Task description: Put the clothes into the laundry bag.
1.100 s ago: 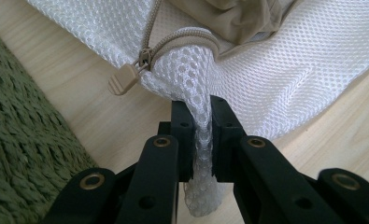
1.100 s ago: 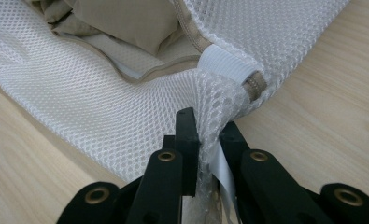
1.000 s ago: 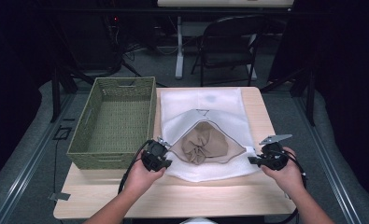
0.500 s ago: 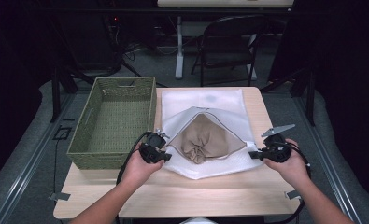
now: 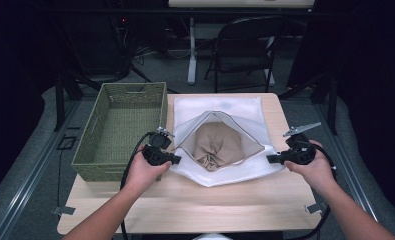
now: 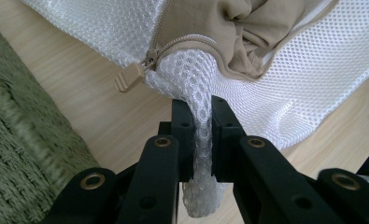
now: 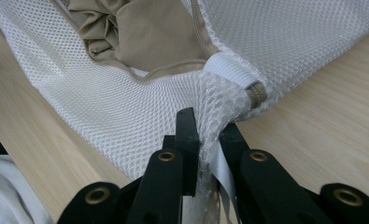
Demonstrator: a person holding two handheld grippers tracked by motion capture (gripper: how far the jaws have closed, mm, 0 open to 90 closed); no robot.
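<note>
One white mesh laundry bag point(image 5: 220, 172) on a wooden table point(image 5: 185, 205), stretched between two grippers. Left gripper point(image 5: 171, 160) pinching the bag's left edge beside the tan zipper pull point(image 6: 128, 77); right gripper point(image 5: 272, 159) pinching the right edge near the zipper's end. Bag mouth held open, one crumpled tan garment point(image 5: 217, 145) inside. One green woven basket point(image 5: 122, 127) just left of the bag.
</note>
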